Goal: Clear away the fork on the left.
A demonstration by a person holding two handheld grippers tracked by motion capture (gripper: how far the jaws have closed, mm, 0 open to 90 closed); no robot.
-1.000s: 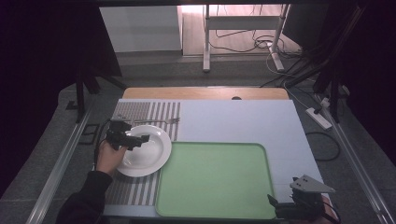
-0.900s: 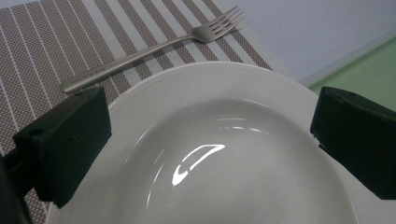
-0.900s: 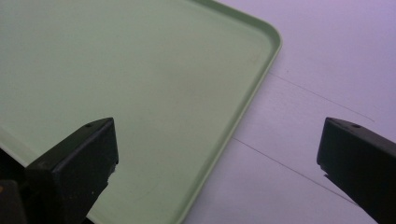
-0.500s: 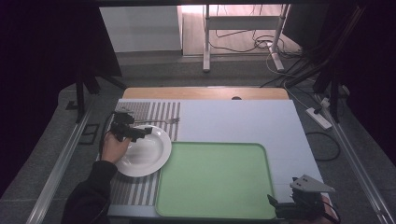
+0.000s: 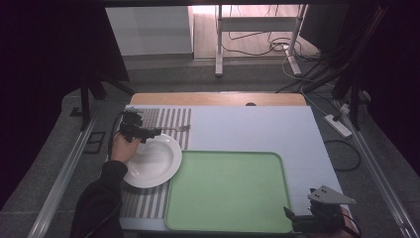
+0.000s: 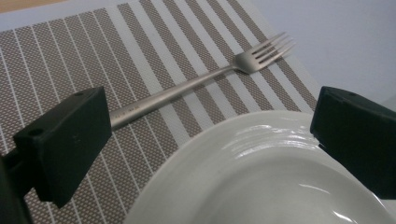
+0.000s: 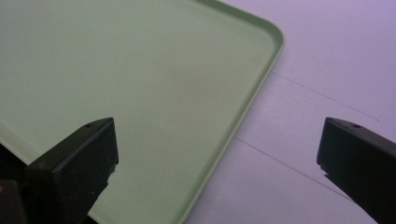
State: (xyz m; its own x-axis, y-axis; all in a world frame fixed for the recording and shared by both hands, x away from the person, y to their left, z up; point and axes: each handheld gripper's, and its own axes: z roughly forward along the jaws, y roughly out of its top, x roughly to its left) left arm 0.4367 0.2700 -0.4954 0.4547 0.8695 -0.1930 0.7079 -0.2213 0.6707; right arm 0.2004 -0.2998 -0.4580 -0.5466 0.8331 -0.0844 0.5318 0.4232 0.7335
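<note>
The left gripper point(image 5: 148, 133), jaws spread wide, hovers at the far rim of the white plate point(image 5: 151, 161); the fork point(image 6: 196, 84) lies on the striped placemat point(image 6: 56, 60) just beyond that rim. Best to lower squarely over the handle and close mid-shaft. The right gripper point(image 5: 292, 218), likewise spread and empty, waits at the green tray point(image 7: 140, 93)'s near right corner. No readable writing.
</note>
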